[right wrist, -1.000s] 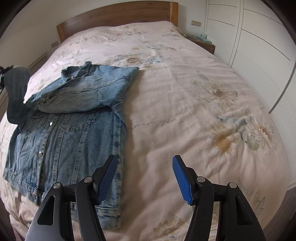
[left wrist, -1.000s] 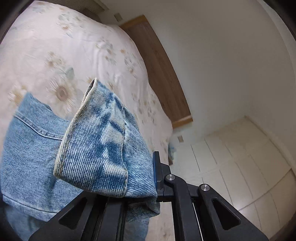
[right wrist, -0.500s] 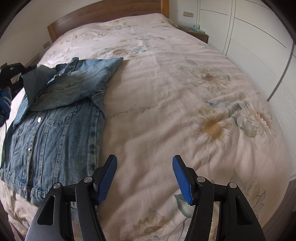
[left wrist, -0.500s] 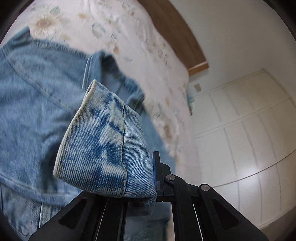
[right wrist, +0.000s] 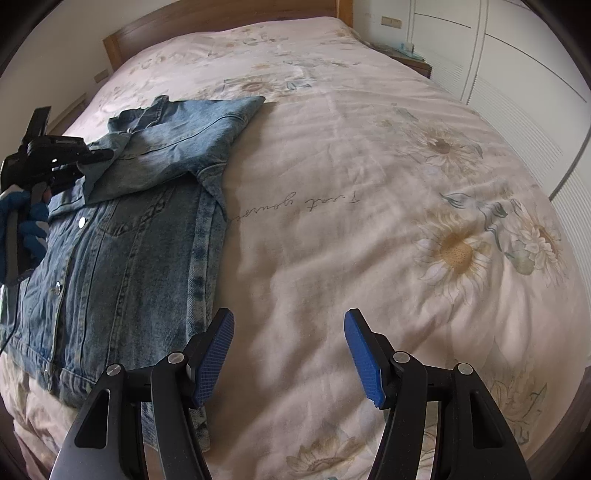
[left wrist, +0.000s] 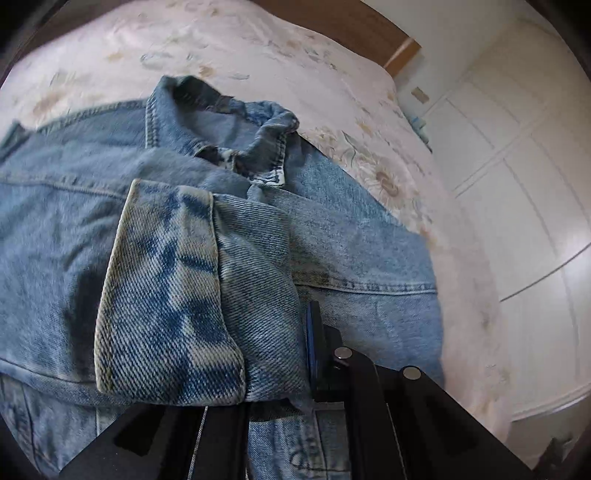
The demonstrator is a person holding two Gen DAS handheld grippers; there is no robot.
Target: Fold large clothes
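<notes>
Since the earlier frame, left gripper point(left wrist: 273, 369) carried the sleeve cuff point(left wrist: 177, 295) from the bed's left edge over the denim jacket point(right wrist: 122, 236); jaws clenched on cuff. Jacket lies along the left side of the floral bedspread point(right wrist: 369, 184), collar toward the wooden headboard point(right wrist: 221, 18). White wardrobe point(right wrist: 517, 92) stands at right. Right gripper point(right wrist: 290, 354) released, empty, above bedspread beside jacket hem.

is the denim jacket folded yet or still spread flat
Partly folded: one sleeve lies across the denim jacket chest, and the left gripper holds the other cuff above it.
</notes>
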